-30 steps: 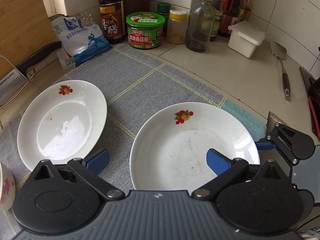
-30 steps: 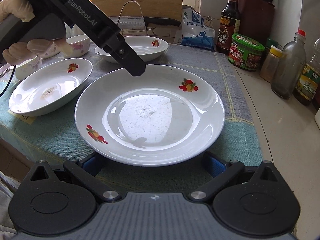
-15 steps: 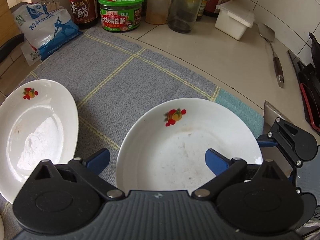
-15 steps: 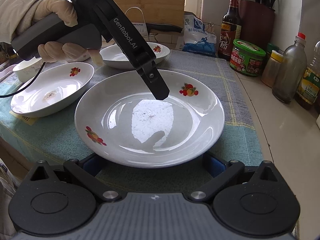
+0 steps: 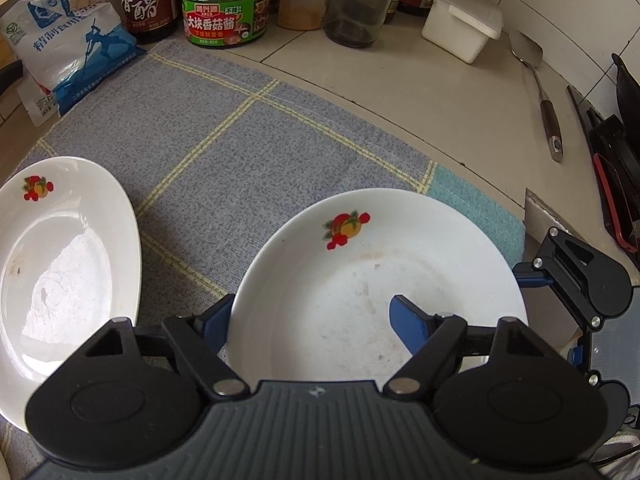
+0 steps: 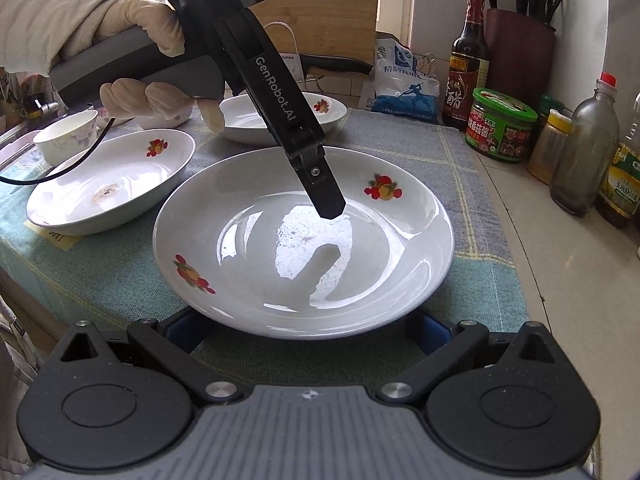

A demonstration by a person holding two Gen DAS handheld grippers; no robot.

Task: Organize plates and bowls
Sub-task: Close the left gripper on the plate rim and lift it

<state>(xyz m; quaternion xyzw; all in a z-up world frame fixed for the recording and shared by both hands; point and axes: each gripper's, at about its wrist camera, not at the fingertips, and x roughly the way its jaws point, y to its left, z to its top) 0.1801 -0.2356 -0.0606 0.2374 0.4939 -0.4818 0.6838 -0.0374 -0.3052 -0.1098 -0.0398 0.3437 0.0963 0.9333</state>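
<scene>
Bright, soft daylight throughout, strongest behind the wooden board (image 6: 320, 12) at top. White glare patches on the large plate (image 6: 304, 240), with a dark reflection beneath the tool. Sharp centrally; bowed, vignetted at fisheye corners.

The left gripper (image 5: 316, 314) straddles the near left rim of a white plate (image 5: 420, 248) with a red fruit motif, its jaws closing, one blue finger outside the rim and one over the plate's inside. A second plate (image 5: 68, 264) lies to the left on the grey checked cloth (image 5: 240, 136); jars and bottles stand behind
</scene>
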